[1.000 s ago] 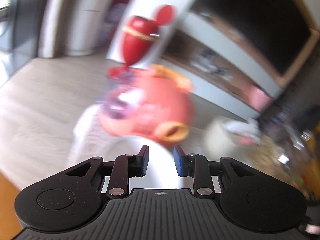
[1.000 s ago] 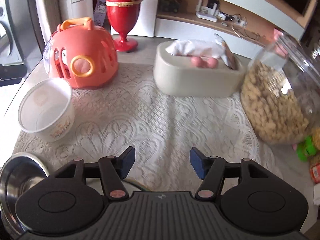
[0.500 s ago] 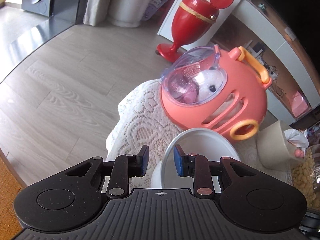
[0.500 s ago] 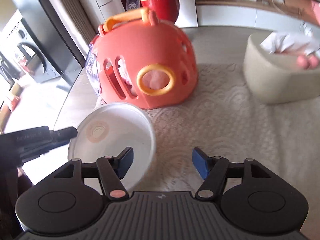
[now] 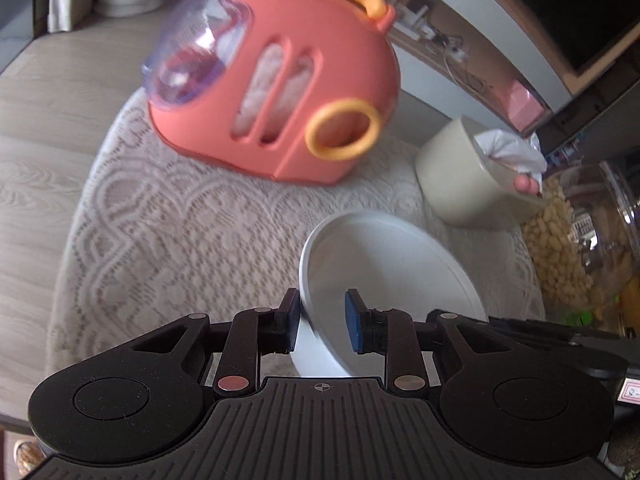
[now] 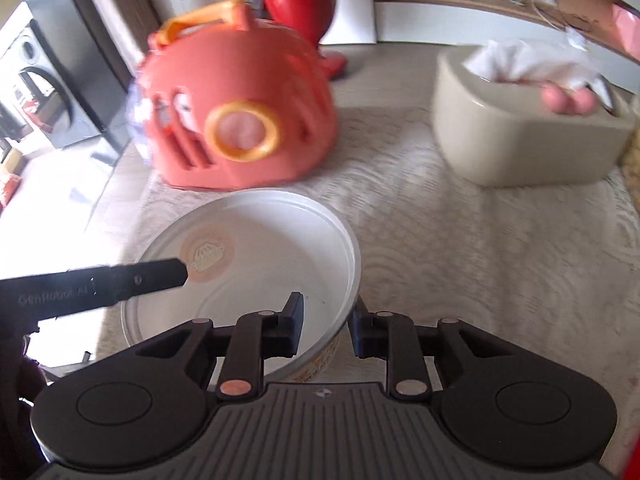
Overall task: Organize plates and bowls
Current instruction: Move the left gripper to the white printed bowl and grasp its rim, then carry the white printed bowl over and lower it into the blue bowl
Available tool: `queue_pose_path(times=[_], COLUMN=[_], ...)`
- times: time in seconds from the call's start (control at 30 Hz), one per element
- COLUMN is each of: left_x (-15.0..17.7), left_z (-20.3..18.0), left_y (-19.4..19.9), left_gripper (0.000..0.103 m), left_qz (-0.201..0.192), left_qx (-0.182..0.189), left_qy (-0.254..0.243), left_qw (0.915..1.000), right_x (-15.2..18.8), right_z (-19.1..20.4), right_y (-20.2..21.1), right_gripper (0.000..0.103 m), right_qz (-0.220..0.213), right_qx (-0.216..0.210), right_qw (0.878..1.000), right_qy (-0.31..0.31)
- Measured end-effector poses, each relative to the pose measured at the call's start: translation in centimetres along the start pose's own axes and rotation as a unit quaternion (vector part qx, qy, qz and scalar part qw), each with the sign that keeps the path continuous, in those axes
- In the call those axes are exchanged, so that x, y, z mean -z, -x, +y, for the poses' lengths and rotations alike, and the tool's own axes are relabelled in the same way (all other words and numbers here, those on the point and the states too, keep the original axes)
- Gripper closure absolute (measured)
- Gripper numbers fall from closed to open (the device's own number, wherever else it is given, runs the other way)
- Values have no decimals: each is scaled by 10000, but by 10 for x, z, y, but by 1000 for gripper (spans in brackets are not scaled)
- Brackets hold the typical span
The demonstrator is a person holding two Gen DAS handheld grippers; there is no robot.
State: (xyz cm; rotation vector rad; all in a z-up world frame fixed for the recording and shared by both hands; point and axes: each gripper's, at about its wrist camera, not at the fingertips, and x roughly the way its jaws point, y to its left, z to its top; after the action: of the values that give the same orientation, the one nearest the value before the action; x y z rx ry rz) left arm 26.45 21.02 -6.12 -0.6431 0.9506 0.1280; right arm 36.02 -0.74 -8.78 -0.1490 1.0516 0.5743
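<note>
While both grippers work at the same white bowl (image 6: 248, 264), each straddles a different part of its rim. Seen from the left wrist, the left gripper (image 5: 322, 318) has its jaws set narrow, one finger outside the bowl's wall and one inside, with the outer finger touching the wall and a gap left at the inner one — so the rim sits between them without a clear pinch. Seen from the right wrist, the right gripper (image 6: 326, 328) has its jaws narrow too, astride the rim at the bowl's 5 o'clock edge, one finger inside and one outside; whether they press the wall I cannot tell. There the dark tip of the left gripper reaches in from 9 o'clock over the bowl's interior, beside a round tan logo on the bowl's floor. The bowl rests on a lace tablecloth (image 6: 460, 248). At the bowl's 12 o'clock in the right view stands a coral pet carrier (image 6: 240, 108) with an orange ring and handle, near but apart. At 2 o'clock sits a beige tissue box (image 6: 520, 128), and a red vase (image 6: 296, 4) stands behind the carrier. A glass jar (image 5: 588, 248) of pale nuts shows at 3 o'clock in the left view.
</note>
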Motion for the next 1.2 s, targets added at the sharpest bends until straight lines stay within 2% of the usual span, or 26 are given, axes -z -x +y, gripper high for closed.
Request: queue_pose_path(times=[0.1,0.23,0.47,0.63,0.7,0.77,0.93,1.07,1.2], left_x=[8,12,11,19,22,22,17,13,16], left_z=[-8,-8,-1,-35,-42,-40,-18,-4,-12], left_y=[-22,-34,-36,-26,-27,-33,-41,-44,-49], left_gripper=[75,74,76,73,74,76,76,76,76], left_qz=[220,267,336,529,566,637,503,441,579], left_qx=[-102,-183,66,123,174,180,95,226,516], left_qy=[-20,-10,223,-646,-841,-745,-5,395,409], left_qw=[9997,9995,9992,9964,9947,9950,9987,9980,9961], right_x=[6,12,5,8,11,13,12,10,7], right_z=[-22,-35,-34,-39,-41,-45,-62,-73,-72], right_y=[-12,-32,-39,-26,-18,-12,-19,-32,-37], right_gripper=[77,75,75,75,75,75,75,75,75], right_qz=[230,609,520,433,373,358,386,488,523], right_qx=[145,-120,-113,89,124,152,334,148,-77], right_qw=[9991,9951,9944,9956,9967,9972,9951,9917,9916], right_qy=[-316,-764,-909,-823,-709,-640,-847,-1182,-1184])
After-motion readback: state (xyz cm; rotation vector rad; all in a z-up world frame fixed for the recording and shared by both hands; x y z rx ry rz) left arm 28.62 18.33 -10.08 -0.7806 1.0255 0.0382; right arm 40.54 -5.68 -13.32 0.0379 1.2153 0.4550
